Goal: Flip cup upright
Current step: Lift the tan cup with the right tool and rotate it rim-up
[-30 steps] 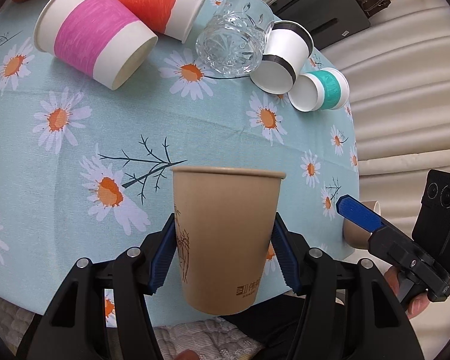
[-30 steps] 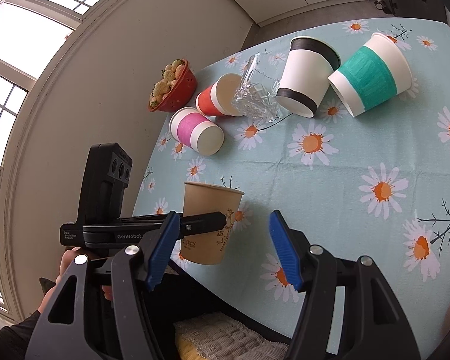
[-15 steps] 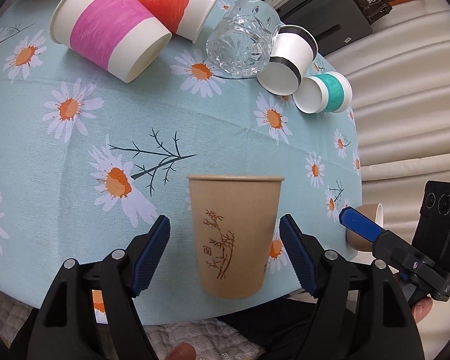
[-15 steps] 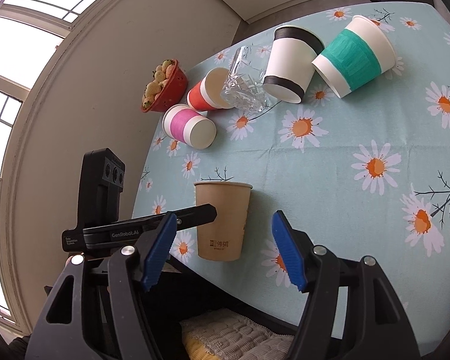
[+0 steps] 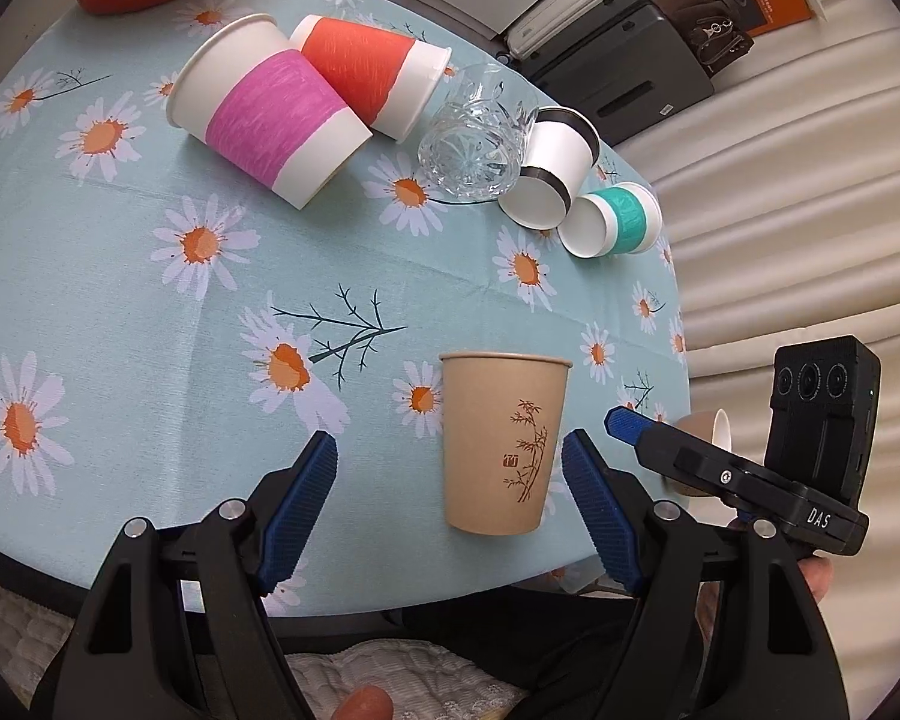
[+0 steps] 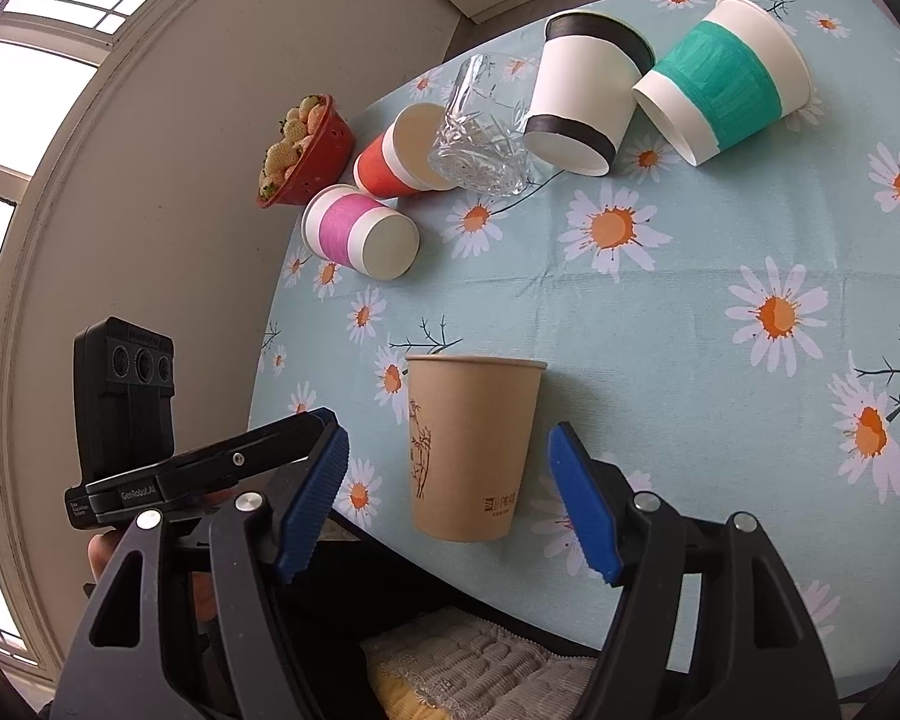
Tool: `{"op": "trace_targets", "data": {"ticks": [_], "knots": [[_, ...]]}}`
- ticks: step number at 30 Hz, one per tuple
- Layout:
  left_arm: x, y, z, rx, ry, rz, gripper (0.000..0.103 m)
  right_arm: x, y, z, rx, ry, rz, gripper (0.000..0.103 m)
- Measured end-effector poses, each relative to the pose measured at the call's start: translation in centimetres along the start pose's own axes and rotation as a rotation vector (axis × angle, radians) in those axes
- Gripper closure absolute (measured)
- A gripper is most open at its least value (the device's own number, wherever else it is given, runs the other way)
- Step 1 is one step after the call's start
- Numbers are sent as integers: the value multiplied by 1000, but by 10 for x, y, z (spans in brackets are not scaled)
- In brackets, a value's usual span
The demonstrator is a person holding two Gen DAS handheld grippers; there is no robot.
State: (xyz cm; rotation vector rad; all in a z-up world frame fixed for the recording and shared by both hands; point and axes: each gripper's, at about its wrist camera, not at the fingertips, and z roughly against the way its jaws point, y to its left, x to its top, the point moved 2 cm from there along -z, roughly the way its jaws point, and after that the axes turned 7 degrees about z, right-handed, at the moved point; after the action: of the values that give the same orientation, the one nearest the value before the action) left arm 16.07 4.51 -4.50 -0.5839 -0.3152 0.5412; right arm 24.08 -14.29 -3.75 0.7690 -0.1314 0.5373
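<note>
Brown paper cup (image 5: 503, 443) stands upright, mouth up, at the near bench (image 5: 120, 276) edge.

Left gripper (image 5: 450, 498) is spread wide, released, with the cup between its fingers but touching neither; right gripper (image 6: 447, 504) is likewise released, the cup just ahead of it. This cup's flip looks complete (five others lie tipped beyond); next likely calls for reaching the pink-banded cup (image 5: 264, 120).

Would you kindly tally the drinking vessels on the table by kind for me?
Paper cups: 5, namely brown cup, pink cup, orange cup, black-banded cup, teal cup.
Glass tumbler: 1.
Total: 6.
</note>
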Motion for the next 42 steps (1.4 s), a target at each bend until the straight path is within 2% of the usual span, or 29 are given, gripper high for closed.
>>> {"op": "trace_targets", "data": {"ticks": [5,9,13,23,26,28,36,39,42], "knots": [[-9,12,9,-41,-8,11,27,3,-1,-19,-36,48,-51,33],[-15,21,16,-35,-26,3,27,9,15,-34,-65,89,-26,32],[-19,31,20,-65,-18,26,27,14,24,-55,-152,125,-20,30],[-24,41,26,-72,-21,23,27,21,40,-91,-268,205,19,30],[-25,44,25,-72,-18,24,27,22,38,-96,-273,220,1,33],[-25,45,24,-74,-16,29,27,22,36,-99,-262,232,-15,40],[-25,44,23,-77,-17,31,27,18,33,-96,-256,207,-27,42],[-25,43,26,-83,-29,29,27,15,36,-84,-268,143,3,42],[-26,42,29,-85,-40,26,27,11,43,-69,-309,39,49,42]]}}
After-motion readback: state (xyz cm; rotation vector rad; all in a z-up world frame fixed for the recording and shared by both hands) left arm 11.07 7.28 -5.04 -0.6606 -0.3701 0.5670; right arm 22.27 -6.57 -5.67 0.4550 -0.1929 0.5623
